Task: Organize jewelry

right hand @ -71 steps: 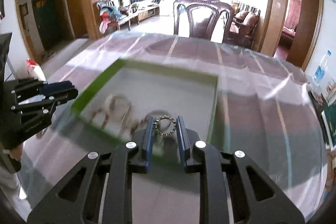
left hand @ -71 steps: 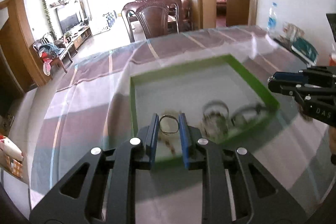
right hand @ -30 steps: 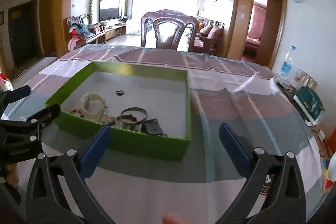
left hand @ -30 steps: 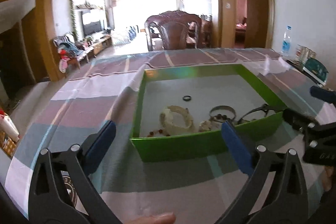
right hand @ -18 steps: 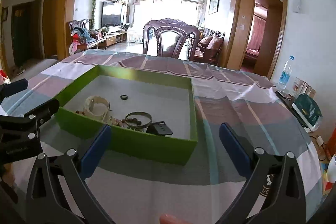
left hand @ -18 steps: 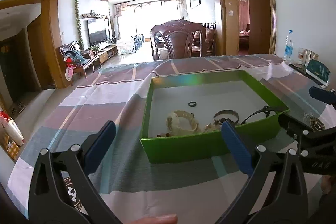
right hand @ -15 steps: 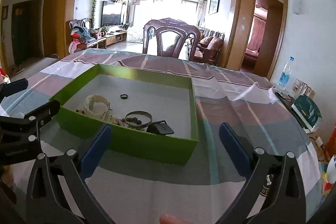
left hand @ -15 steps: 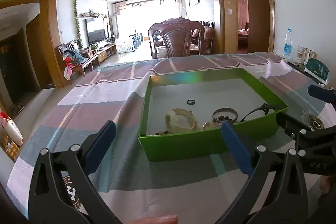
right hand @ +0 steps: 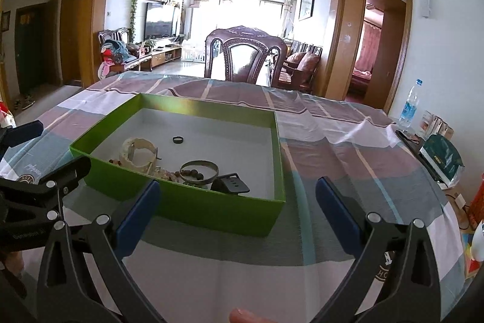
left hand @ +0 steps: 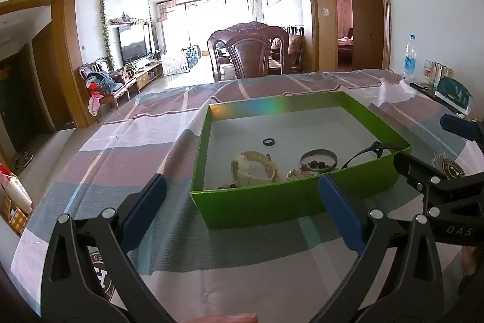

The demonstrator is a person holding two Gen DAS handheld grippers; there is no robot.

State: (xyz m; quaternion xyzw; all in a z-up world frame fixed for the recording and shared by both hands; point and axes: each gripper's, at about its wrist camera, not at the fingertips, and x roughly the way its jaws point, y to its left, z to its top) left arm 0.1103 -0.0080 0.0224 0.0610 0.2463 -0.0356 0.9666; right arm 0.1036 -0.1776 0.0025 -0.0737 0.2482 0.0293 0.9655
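The green cardboard box (left hand: 273,206) sits open-topped on the table, square with glossy walls and a matt pale-grey floor. Its jewelry is bunched toward the near wall: a cream, chunky watch (left hand: 252,167) with a ribbed strap at about 7 o'clock on the floor, a thin silver metal bangle (left hand: 318,158) just right of it with dark round wooden beads (right hand: 192,173) lying partly inside its loop, and a black strap (left hand: 373,150) arching up against the near right corner. A small black ring (left hand: 269,142) lies apart near the middle of the floor.

The left gripper (left hand: 242,212) hovers short of the near wall, its blue-padded jaws spread wide and holding nothing. The right gripper (right hand: 234,211) is likewise spread wide and empty, facing the box's near right corner; in the left wrist view it shows at 3 o'clock as black plastic arms with rivets.

Under the box lies a smooth tablecloth (right hand: 332,141) in broad mauve, grey and white checks. A carved dark wooden chair (right hand: 245,58) stands at 12 o'clock beyond the table, and a clear plastic water bottle (right hand: 410,103) stands at the table's far right edge.
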